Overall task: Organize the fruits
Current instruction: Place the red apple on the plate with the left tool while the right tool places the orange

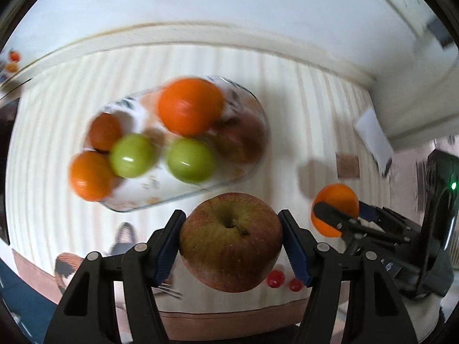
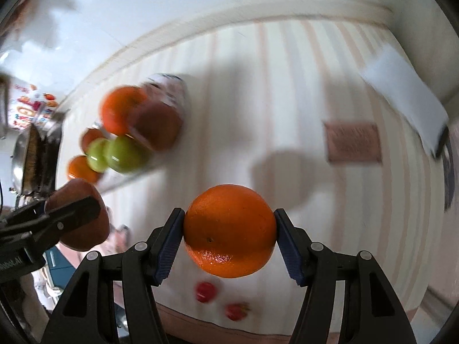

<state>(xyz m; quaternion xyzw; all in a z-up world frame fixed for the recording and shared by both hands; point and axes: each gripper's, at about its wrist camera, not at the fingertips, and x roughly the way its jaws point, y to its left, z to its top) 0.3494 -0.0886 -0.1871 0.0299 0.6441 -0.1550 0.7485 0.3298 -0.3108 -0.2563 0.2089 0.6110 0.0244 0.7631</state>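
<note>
Above the glass dish (image 1: 183,146): both tongs loaded.
Left tongs (image 1: 231,240) clamp apple (image 1: 231,240), right tongs (image 2: 229,230) clamp orange (image 2: 229,230); lower gently among dish fruit.

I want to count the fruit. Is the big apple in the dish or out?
Out. The apple is clamped in the left gripper, outside the glass dish, which holds oranges, green fruits and another apple.

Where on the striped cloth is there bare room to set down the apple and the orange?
Free: the striped cloth between the glass dish and the brown card, up to the far edge. Crowded: the dish itself, packed with fruit. Two small red fruits take the near edge. Left claw holds the apple, right claw the orange.
</note>
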